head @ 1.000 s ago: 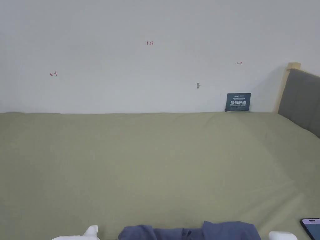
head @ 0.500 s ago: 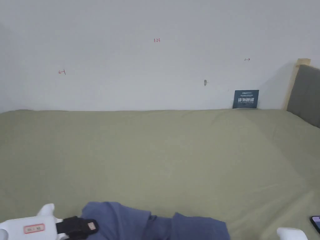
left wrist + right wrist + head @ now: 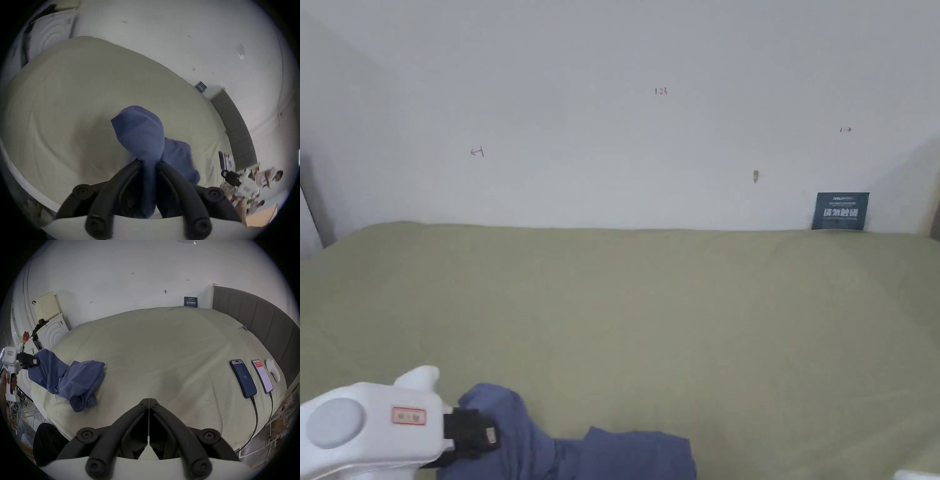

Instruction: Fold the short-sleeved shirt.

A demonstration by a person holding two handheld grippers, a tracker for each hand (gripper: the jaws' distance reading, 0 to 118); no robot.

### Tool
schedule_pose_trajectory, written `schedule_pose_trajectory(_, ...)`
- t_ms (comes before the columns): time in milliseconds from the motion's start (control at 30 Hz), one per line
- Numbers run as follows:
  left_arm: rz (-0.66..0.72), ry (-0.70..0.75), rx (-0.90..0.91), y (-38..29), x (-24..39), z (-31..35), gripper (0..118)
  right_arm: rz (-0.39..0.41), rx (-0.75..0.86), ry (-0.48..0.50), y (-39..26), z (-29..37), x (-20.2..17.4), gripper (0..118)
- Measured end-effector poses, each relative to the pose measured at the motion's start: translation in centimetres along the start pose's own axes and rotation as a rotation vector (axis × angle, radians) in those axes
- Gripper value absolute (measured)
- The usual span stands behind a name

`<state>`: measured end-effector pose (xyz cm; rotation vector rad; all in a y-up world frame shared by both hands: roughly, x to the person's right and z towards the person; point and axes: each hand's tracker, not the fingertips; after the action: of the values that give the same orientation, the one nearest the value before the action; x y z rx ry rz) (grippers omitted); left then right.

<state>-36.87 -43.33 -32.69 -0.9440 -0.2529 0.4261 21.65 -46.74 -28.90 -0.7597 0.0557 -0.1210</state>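
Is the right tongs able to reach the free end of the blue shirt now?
Probably yes: the right tongs are shut and empty, and bare bed lies between them and the shirt.

One shirt (image 3: pixel 68 378); two phones (image 3: pixel 243 378); two claws (image 3: pixel 148 400).

Bed (image 3: pixel 162 353), pale green sheet, carries everything. My blue shirt (image 3: pixel 78 379) lies bunched near its left edge, one end lifted. Two phones (image 3: pixel 243 378) and a white object (image 3: pixel 272 371) lie side by side well apart from the shirt, near the headboard (image 3: pixel 259 318).
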Motion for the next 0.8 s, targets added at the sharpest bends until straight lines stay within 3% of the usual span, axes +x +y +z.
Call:
schedule_pose_trajectory(167, -0.114, -0.199, -0.098, 1.0, 5.5, -7.2, 11, 0.007, -0.011, 0.002, -0.2, 0.1, 0.1, 0)
schedule_pose_trajectory(233, -0.135, -0.275, -0.136, 0.7, 7.0, -10.6, 19, 0.0, -0.017, -0.002, -0.3, 0.2, 0.3, 0)
schedule_pose_trajectory(267, -0.131, -0.305, -0.154, 0.5, 7.4, -12.0, 38, -0.004, -0.018, -0.002, -0.3, 0.2, 0.3, 0)
schedule_pose_trajectory(333, -0.081, -0.35, -0.192, -0.8, 7.9, -14.3, 44, -0.008, -0.02, 0.005, -0.3, 0.2, 0.4, 0)
schedule_pose_trajectory(400, -0.028, -0.385, -0.195, -1.9, 7.7, -15.5, 76, -0.006, -0.02, 0.011, -0.4, 0.2, 0.3, 0)
schedule_pose_trajectory(433, -0.002, -0.383, -0.185, -2.3, 7.4, -15.7, 82, -0.004, -0.02, 0.012, -0.4, 0.2, 0.3, 0)
schedule_pose_trajectory(633, 0.035, -0.382, -0.106, -3.5, 6.2, -15.0, 79, 0.009, -0.033, 0.022, -0.4, -0.1, -0.2, 0)
schedule_pose_trajectory(700, 0.011, -0.42, -0.104, -4.2, 6.3, -15.5, 61, 0.008, -0.032, 0.029, -0.4, -0.1, -0.3, 0)
schedule_pose_trajectory(733, -0.003, -0.423, -0.111, -4.5, 6.5, -15.8, 44, 0.007, -0.03, 0.032, -0.4, -0.1, -0.3, 0)
schedule_pose_trajectory(767, -0.022, -0.419, -0.117, -5.0, 7.0, -16.4, 20, 0.005, -0.028, 0.035, -0.4, -0.1, -0.4, 0)
schedule_pose_trajectory(800, -0.037, -0.41, -0.132, -5.5, 7.5, -17.2, 18, 0.005, -0.028, 0.035, -0.4, -0.1, -0.4, 0)
